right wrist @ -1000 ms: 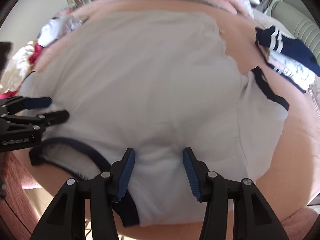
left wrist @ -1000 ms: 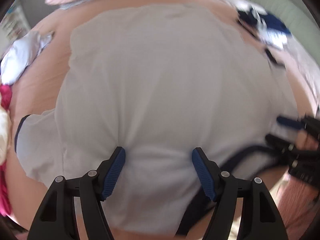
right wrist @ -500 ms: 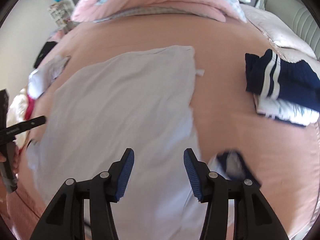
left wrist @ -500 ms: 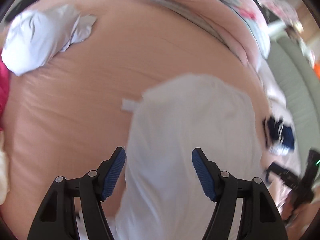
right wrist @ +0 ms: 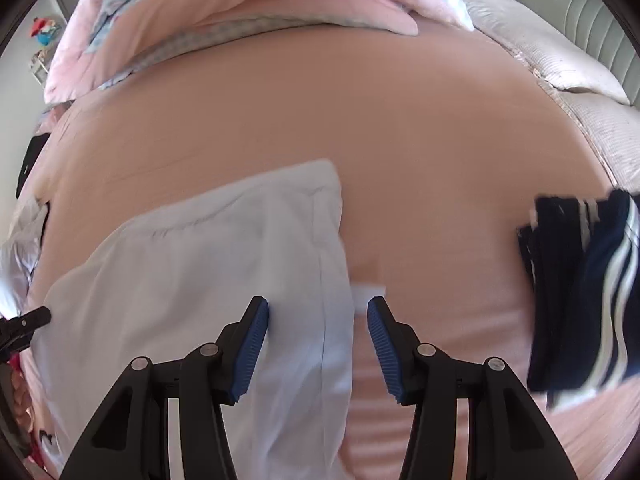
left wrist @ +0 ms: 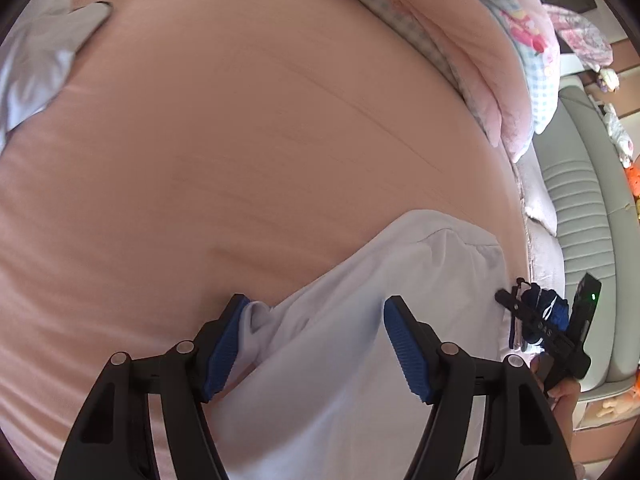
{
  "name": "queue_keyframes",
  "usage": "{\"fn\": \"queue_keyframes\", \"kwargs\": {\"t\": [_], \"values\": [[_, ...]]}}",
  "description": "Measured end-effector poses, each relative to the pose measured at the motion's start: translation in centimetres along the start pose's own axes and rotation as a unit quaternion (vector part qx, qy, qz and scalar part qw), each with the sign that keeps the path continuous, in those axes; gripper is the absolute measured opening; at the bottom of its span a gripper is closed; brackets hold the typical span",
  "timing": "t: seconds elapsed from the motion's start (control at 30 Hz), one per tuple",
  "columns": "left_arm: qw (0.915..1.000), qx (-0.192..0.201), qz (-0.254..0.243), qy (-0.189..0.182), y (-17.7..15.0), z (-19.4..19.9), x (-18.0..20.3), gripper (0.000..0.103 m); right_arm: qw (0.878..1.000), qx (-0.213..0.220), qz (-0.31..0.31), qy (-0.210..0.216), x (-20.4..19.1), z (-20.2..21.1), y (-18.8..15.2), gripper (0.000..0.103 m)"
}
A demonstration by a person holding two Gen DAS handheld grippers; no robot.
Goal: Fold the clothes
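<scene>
White shirt (right wrist: 192, 280) between both grippers' jaws

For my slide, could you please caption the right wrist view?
Open right gripper above a folded white garment's edge on the pink bedsheet.

Bedroom: pink-sheeted bed (right wrist: 360, 120), pillows (right wrist: 540, 52)

No text or label can be read.
</scene>
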State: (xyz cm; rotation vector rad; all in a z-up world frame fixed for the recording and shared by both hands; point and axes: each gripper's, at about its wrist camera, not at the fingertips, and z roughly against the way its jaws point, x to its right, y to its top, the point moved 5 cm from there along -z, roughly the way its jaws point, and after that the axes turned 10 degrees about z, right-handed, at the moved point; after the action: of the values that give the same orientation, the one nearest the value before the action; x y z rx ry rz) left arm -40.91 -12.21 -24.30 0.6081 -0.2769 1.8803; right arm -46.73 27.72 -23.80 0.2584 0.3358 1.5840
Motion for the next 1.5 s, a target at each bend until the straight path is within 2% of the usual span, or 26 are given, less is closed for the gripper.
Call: {"fn": "queue_keyframes", "kwargs": {"t": [0.03,0.07,0.1,0.13,0.17,0.2,0.23,0.3,0.4,0.53,0.57,0.7,0.77,0.83,0.93,0.97,1.0,1.03,1.07,1.1,1.17,1.23,1.33,1.37,1.43,1.5], "values": [[0.9998,-0.002,-0.016,0.012,-0.1,-0.4,0.6,0.065,1.000,-0.009,-0.002,-0.003,0.3,-0.9,0.4,0.052],[0.9992,-0.003,-0.032,0.023,-0.2,-0.7,1.1,0.036,1.000,-0.023,-0.005,-0.001,0.6,-2.0,0.6,0.052],[0.9982,-0.005,-0.049,0.035,-0.3,-1.1,1.7,0.014,1.000,-0.022,-0.004,0.001,0.6,-2.7,0.6,0.055],[0.9974,-0.008,-0.062,0.037,-0.8,-1.2,2.2,0.007,1.000,-0.014,0.008,0.002,0.2,-2.7,0.7,0.052],[0.9964,-0.008,-0.077,0.036,-1.4,-1.0,2.8,0.007,1.000,-0.009,0.028,0.005,-0.5,-2.5,0.8,0.044],[0.9941,0.002,-0.102,0.038,-2.1,-0.5,3.7,0.007,0.999,-0.007,0.039,0.020,-1.2,-2.2,0.7,0.015],[0.9902,0.021,-0.132,0.042,-3.0,0.3,4.6,0.007,0.998,-0.006,0.042,0.047,-1.8,-1.7,0.5,0.003],[0.9813,0.048,-0.181,0.045,-5.0,2.3,6.4,0.007,0.995,-0.001,0.050,0.090,-3.1,-0.4,0.0,0.003],[0.9645,0.075,-0.249,0.046,-8.9,5.1,8.7,0.007,0.991,0.021,0.083,0.100,-4.8,2.6,-1.7,0.003],[0.9458,0.060,-0.315,0.051,-16.1,6.5,8.7,0.008,0.986,0.028,0.117,0.111,-6.0,6.2,-6.4,0.003],[0.9443,0.044,-0.322,0.050,-17.3,5.7,8.7,0.009,0.986,0.024,0.129,0.107,-6.1,6.8,-7.9,0.003],[0.9426,-0.032,-0.324,0.073,-23.2,3.3,5.2,0.010,0.979,-0.025,0.190,0.070,-6.5,8.0,-15.1,0.004],[0.9459,-0.048,-0.312,0.074,-24.6,3.5,3.6,0.011,0.971,-0.053,0.230,0.042,-6.2,8.0,-18.4,0.005],[0.9489,-0.063,-0.300,0.075,-25.9,3.7,2.0,0.011,0.965,-0.054,0.256,0.023,-5.9,9.0,-20.2,0.010],[0.9677,-0.004,-0.251,0.027,-24.3,6.6,2.1,0.013,0.967,-0.021,0.254,0.017,-5.4,11.7,-19.8,0.011],[0.9721,0.016,-0.234,0.010,-23.7,7.6,2.1,0.020,0.967,-0.011,0.254,0.016,-5.3,12.6,-19.6,0.013],[0.9762,0.032,-0.215,0.006,-23.0,7.9,2.1,0.024,0.969,0.006,0.247,0.014,-5.1,13.4,-19.1,0.021],[0.9796,0.048,-0.195,0.002,-22.3,8.1,2.2,0.033,0.972,0.027,0.231,0.015,-4.9,14.1,-18.2,0.033],[0.9807,0.057,-0.187,0.004,-21.9,8.0,2.3,0.037,0.977,0.041,0.211,0.014,-4.9,14.1,-17.4,0.039],[0.9799,0.065,-0.188,0.011,-21.6,7.6,2.7,0.037,0.981,0.048,0.188,0.011,-5.1,13.7,-16.6,0.044],[0.9776,0.074,-0.196,0.020,-21.8,7.5,2.7,0.037,0.988,0.059,0.144,0.006,-5.4,12.6,-15.2,0.044],[0.9731,0.069,-0.217,0.033,-22.3,7.0,2.1,0.037,0.992,0.051,0.115,0.000,-5.1,11.1,-14.8,0.044],[0.9620,0.045,-0.250,0.099,-23.0,5.0,1.0,0.035,0.995,0.015,0.094,-0.019,-5.0,8.2,-15.3,0.044],[0.9589,0.034,-0.257,0.116,-23.4,4.4,0.7,0.026,0.995,0.000,0.093,-0.020,-5.1,7.3,-15.9,0.044],[0.9557,0.043,-0.265,0.120,-24.0,5.4,0.4,0.016,0.993,0.005,0.113,-0.019,-5.6,7.6,-17.0,0.034],[0.9601,0.024,-0.257,0.107,-24.6,6.6,-0.5,0.015,0.987,0.009,0.156,-0.033,-6.1,8.7,-18.5,0.025]]}}
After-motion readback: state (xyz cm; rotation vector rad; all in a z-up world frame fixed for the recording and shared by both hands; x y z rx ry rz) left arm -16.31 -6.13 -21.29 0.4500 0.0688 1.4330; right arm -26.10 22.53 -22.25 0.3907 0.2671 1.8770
